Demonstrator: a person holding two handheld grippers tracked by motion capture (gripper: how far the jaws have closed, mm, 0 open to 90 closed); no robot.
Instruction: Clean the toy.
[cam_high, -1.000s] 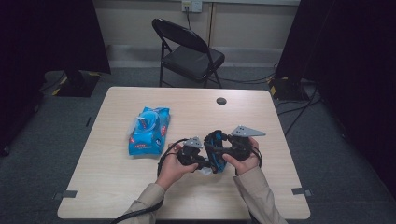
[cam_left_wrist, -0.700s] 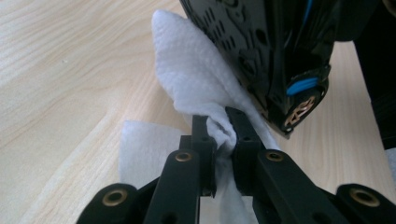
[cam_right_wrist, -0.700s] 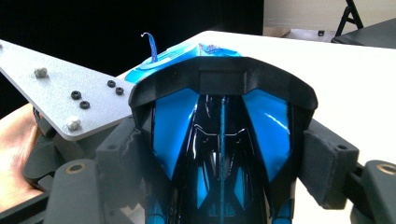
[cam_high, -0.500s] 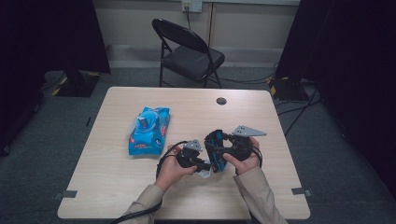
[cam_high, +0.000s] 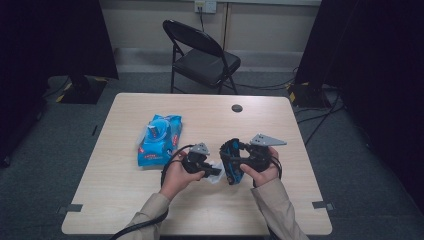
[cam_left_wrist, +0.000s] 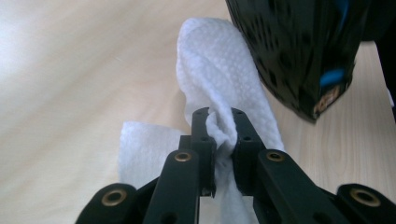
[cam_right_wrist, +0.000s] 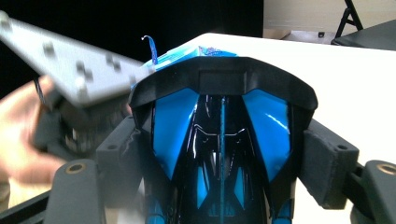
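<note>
In the high view, the left gripper (cam_high: 216, 171) and the right gripper (cam_high: 231, 161) meet over the pale wooden table (cam_high: 120, 200). A blue wipes pack (cam_high: 160, 139) lies well off to the left gripper's outer side; its print is too small to read. A black folding chair (cam_high: 205, 57) stands beyond the table.

In the left gripper view, the jaws are pinched together on a white wet wipe (cam_left_wrist: 219, 79) with a dimpled, cloth-like texture, which folds upward past the jaw tips to touch the toy car (cam_left_wrist: 299, 51), glossy black.

In the right gripper view, the wide-set jaws clamp the toy car (cam_right_wrist: 222, 140) by its flanks: shiny black plastic with bright blue panels and a matte spoiler beyond the jaw tips.
</note>
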